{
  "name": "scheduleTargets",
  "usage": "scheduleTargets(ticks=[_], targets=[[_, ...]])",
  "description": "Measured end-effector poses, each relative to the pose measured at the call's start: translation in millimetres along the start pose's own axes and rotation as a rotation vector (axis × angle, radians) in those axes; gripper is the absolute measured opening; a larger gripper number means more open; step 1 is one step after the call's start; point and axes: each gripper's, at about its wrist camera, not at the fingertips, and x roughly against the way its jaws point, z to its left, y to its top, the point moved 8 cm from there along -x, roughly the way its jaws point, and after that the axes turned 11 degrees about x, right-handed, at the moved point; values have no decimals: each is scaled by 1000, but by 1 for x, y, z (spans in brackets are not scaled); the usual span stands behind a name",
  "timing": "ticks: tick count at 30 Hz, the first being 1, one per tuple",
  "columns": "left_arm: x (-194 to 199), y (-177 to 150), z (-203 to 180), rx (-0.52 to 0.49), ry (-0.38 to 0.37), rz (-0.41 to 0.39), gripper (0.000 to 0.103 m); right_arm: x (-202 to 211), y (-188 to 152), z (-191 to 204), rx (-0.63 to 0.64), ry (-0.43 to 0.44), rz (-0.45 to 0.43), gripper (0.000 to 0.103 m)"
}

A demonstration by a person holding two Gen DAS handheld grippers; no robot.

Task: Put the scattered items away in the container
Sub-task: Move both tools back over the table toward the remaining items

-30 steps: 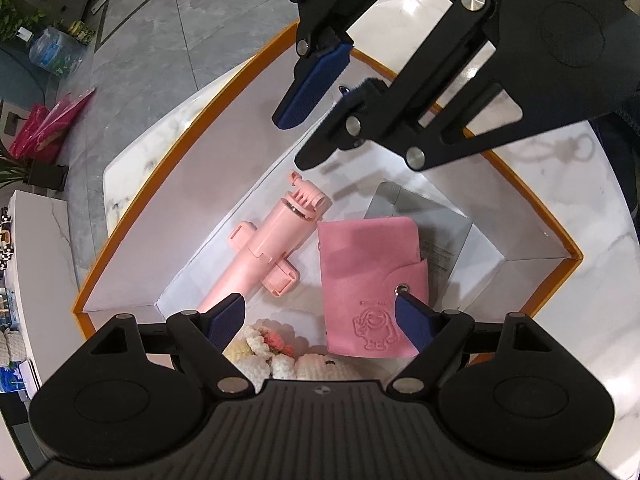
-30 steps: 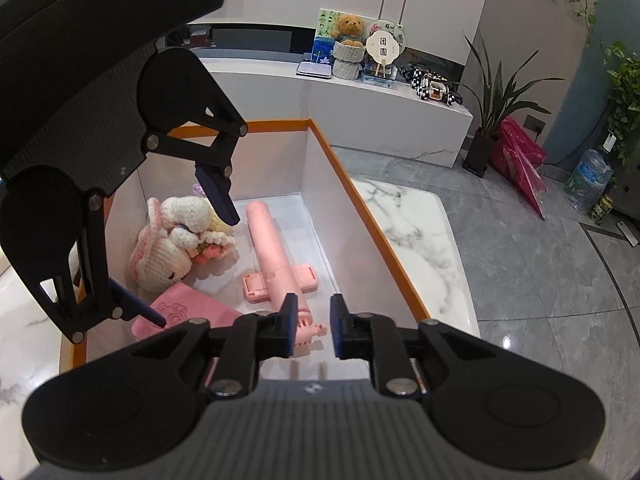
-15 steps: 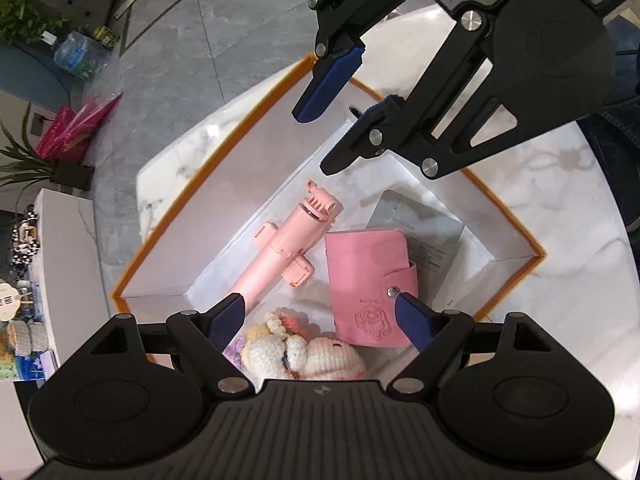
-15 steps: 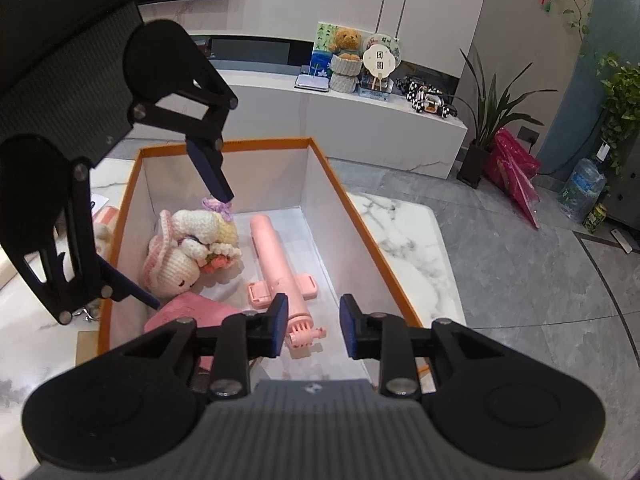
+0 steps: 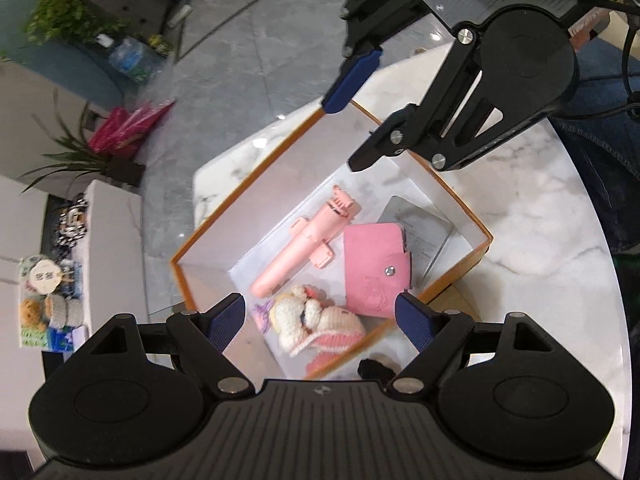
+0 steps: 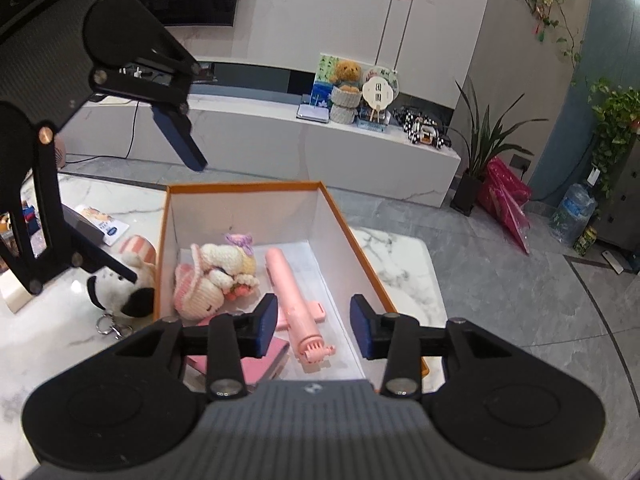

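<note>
Both grippers rose; right gripper (image 6: pixel 313 330) opening.

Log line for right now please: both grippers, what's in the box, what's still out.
left gripper: open, empty | right gripper: opening, empty | box: crochet doll, pink stick, pink wallet | outside: plush keychain

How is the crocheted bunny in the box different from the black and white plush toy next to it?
The crocheted bunny lies inside the orange-rimmed box; the black and white plush sits outside on the marble table. The bunny is cream and pink yarn; the plush has a key ring. Both are soft toys.
</note>
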Motion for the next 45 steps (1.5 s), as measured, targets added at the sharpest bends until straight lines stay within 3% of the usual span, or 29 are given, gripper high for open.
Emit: scheduleTargets(ticks=[9,16,28,35,45], targets=[[58,-16,29,203,119,-161,97,28,21,11,5,-15,-58,50],[106,-34,61,427,230,-285,97,47,37,25,14,-15,-108,53],[183,-110,83,885,411,-466,98,53,65,57,-21,36,-219,63],[178,-172,68,1043,527,-459,99,49,74,77,-66,69,-322,69],[127,-241,36,1260,525,-454,99,24,51,111,-55,106,-347,75]])
